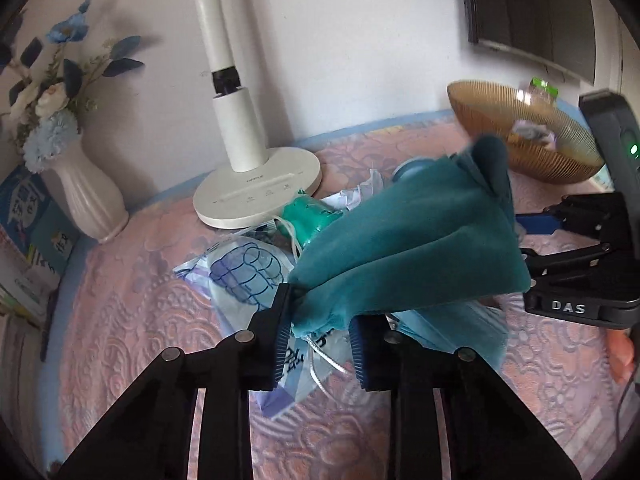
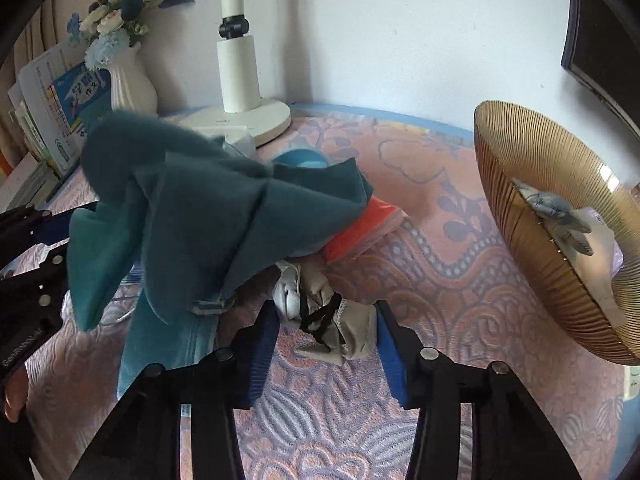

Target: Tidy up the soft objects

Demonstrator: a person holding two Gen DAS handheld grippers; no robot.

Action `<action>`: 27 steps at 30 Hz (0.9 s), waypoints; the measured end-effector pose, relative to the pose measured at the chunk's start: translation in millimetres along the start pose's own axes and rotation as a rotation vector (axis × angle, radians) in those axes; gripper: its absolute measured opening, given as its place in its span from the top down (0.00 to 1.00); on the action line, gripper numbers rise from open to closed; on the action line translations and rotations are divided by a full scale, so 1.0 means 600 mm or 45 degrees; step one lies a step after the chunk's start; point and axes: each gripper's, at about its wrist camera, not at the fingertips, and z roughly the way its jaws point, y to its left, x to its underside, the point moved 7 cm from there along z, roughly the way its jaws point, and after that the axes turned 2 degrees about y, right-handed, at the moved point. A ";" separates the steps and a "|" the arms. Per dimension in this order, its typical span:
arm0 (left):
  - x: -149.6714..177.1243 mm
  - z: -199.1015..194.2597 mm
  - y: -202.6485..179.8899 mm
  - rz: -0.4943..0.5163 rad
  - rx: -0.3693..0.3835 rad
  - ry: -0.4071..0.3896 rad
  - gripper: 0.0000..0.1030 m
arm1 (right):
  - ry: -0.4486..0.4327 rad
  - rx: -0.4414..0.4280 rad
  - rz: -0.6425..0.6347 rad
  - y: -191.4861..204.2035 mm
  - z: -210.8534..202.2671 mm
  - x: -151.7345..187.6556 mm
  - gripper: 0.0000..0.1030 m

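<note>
With the amber bowl already holding a few soft things, I have my left gripper pinched on the teal cloth left of it, while my right gripper fingers stand half-open around a grey pouch, and several items remain on the tabletop

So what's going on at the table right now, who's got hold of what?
The left gripper is shut on a corner of the teal cloth, holding it up off the pile. The right gripper straddles a crumpled beige pouch on the pink tablecloth; whether its pads press on it yet is unclear. The gold wire bowl already holds a few soft items. An orange packet and plastic bags still lie loose.
</note>
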 end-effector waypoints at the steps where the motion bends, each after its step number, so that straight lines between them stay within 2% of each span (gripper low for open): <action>1: 0.001 -0.010 0.002 -0.018 0.014 -0.014 0.79 | -0.014 0.006 -0.003 0.002 -0.007 0.000 0.57; 5: 0.005 -0.061 0.010 -0.094 0.062 -0.065 0.79 | -0.059 0.004 0.020 0.002 -0.044 0.003 0.58; 8: 0.004 -0.104 0.025 -0.222 0.183 -0.107 0.79 | -0.099 -0.036 0.069 0.000 -0.087 0.005 0.58; 10: 0.008 -0.135 0.033 -0.297 0.244 -0.142 0.80 | -0.126 -0.023 0.081 -0.005 -0.114 0.005 0.58; 12: 0.016 -0.163 0.033 -0.330 0.270 -0.169 0.80 | -0.149 0.021 0.080 -0.014 -0.142 0.015 0.58; 14: 0.027 -0.185 0.027 -0.345 0.288 -0.182 0.80 | -0.138 0.137 0.068 -0.029 -0.159 0.026 0.57; 16: 0.044 -0.194 0.019 -0.363 0.281 -0.167 0.80 | -0.067 0.300 0.033 -0.044 -0.157 0.043 0.57; 17: 0.053 -0.194 0.016 -0.368 0.267 -0.150 0.80 | 0.015 0.342 0.011 -0.051 -0.145 0.055 0.57; 19: 0.075 -0.182 0.005 -0.362 0.217 -0.089 0.80 | 0.228 0.278 -0.040 -0.058 -0.112 0.093 0.57; 20: 0.085 -0.173 0.001 -0.361 0.188 -0.054 0.80 | 0.265 0.269 -0.047 -0.059 -0.106 0.105 0.57; 22: 0.104 -0.158 -0.008 -0.359 0.159 0.007 0.80 | 0.304 0.285 -0.086 -0.062 -0.109 0.129 0.57; 27: 0.118 -0.149 -0.023 -0.353 0.182 0.026 0.80 | 0.347 0.309 -0.204 -0.063 -0.139 0.178 0.57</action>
